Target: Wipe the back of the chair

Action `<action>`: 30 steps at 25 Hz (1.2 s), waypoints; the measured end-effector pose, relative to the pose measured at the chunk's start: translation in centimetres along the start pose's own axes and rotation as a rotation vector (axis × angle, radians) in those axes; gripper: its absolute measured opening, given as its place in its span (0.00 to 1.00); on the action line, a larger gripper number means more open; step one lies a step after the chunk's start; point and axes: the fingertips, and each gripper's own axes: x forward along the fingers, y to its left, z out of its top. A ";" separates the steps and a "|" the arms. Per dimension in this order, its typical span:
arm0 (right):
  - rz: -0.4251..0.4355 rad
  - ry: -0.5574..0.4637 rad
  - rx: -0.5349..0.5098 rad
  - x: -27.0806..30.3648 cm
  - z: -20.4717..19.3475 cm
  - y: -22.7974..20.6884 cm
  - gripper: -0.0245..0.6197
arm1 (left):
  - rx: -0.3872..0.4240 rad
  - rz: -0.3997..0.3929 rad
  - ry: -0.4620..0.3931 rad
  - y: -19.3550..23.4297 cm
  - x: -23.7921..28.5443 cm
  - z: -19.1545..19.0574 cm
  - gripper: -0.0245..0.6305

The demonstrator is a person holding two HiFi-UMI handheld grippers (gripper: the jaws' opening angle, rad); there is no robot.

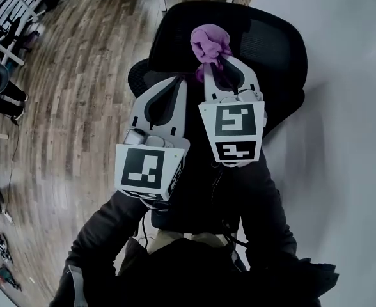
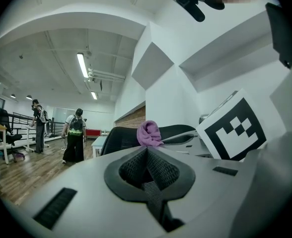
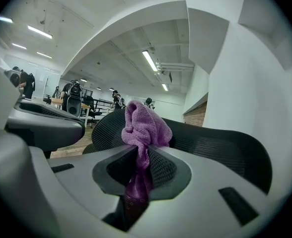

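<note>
A black mesh office chair (image 1: pixel 265 37) stands below me with its back (image 3: pixel 220 148) toward the white wall. My right gripper (image 1: pixel 215 61) is shut on a purple cloth (image 1: pixel 209 43), which bunches out past the jaw tips (image 3: pixel 143 125) just above the top of the chair back. The cloth (image 2: pixel 149 133) also shows in the left gripper view, beyond the left jaws. My left gripper (image 1: pixel 178 82) is held beside the right one, to its left, shut with nothing in it, over the chair's left side.
A white wall (image 1: pixel 348 139) runs close along the right of the chair. Wood floor (image 1: pixel 79 94) spreads to the left. People (image 2: pixel 75 140) stand far off across the room, with desks and other chairs (image 3: pixel 69 103) near them.
</note>
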 end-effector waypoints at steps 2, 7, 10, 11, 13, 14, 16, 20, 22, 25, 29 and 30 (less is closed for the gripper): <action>-0.017 0.005 0.005 -0.4 -0.4 -1.0 0.13 | 0.000 -0.010 0.003 -0.7 0.3 -0.1 0.05; -0.057 0.019 0.011 -1.4 -1.5 -3.6 0.13 | 0.002 -0.041 0.009 -3.0 1.3 -0.4 0.05; -0.079 0.022 0.019 -2.2 -2.2 -4.9 0.13 | 0.007 -0.055 0.010 -4.2 1.6 -0.6 0.05; -0.085 0.022 0.022 -2.5 -2.3 -5.2 0.13 | 0.009 -0.059 0.010 -4.5 1.7 -0.5 0.05; -0.096 0.025 0.024 -3.1 -2.3 -6.0 0.13 | 0.010 -0.070 0.008 -5.3 1.9 -0.2 0.05; -0.102 0.027 0.025 -3.4 -2.2 -6.4 0.13 | 0.010 -0.076 0.008 -5.7 2.0 0.1 0.05; -0.116 0.032 0.024 -4.1 -2.3 -7.4 0.13 | 0.008 -0.085 0.010 -6.5 2.3 0.3 0.05; -0.141 0.030 0.031 -5.1 -3.6 -8.9 0.13 | 0.021 -0.116 0.005 -8.5 3.3 -0.3 0.05; -0.152 0.026 0.033 -5.6 -4.0 -9.4 0.13 | 0.028 -0.140 0.001 -9.8 3.8 -0.5 0.05; -0.172 0.018 0.033 -6.7 -4.1 -10.3 0.13 | 0.028 -0.169 -0.003 -11.8 4.5 -0.4 0.05; -0.208 0.002 0.048 -8.0 -4.4 -12.6 0.13 | 0.026 -0.192 0.003 -13.8 5.6 -0.6 0.05; -0.215 0.001 0.053 -8.4 -4.6 -13.2 0.13 | 0.027 -0.201 0.005 -14.3 5.9 -0.7 0.05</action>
